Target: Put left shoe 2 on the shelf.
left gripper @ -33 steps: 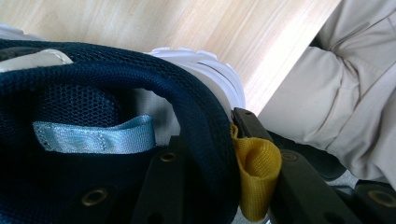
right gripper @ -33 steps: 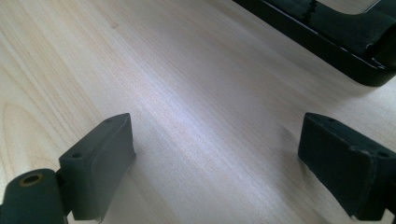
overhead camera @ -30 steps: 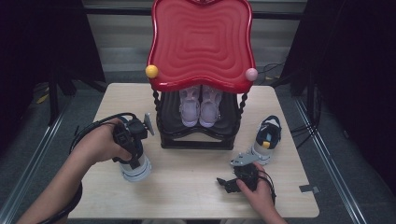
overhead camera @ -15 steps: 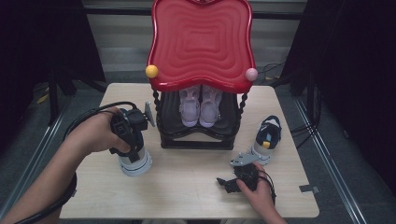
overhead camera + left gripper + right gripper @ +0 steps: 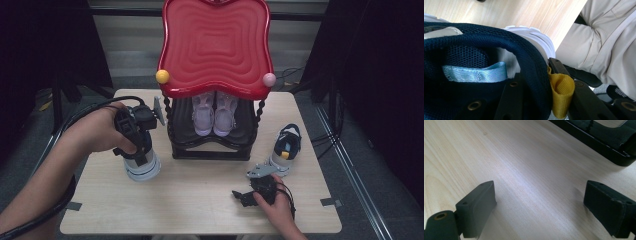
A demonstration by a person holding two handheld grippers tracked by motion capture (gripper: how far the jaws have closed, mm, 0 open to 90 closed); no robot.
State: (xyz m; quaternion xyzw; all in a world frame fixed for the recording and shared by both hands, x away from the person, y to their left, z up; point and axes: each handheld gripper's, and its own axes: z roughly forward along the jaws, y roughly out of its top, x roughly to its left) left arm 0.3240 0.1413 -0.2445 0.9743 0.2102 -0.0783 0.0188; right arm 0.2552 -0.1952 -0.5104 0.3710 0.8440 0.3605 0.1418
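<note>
My left gripper [image 5: 139,152] points down at the table's left side, shut on the heel collar of a navy sneaker [image 5: 143,168] with a white sole. In the left gripper view one jaw sits inside the sneaker [image 5: 486,50] and the other outside, by its yellow heel loop [image 5: 561,92], with the left gripper [image 5: 544,100] pinching the collar. The matching navy sneaker [image 5: 285,147] stands on the table at the right. My right gripper [image 5: 245,196] rests low near the front edge, open, with bare wood between the fingers of the right gripper [image 5: 539,205].
A black shoe rack [image 5: 210,150] with a red wavy top [image 5: 215,45] stands mid-table and holds a pair of pale pink shoes [image 5: 214,112]. Its black base [image 5: 599,137] lies ahead of the right gripper. The person's beige trousers [image 5: 604,37] lie past the table edge.
The left hand has risen with the navy sneaker in its gripper, lifting the heel end. The right hand and gripper have stayed put.
</note>
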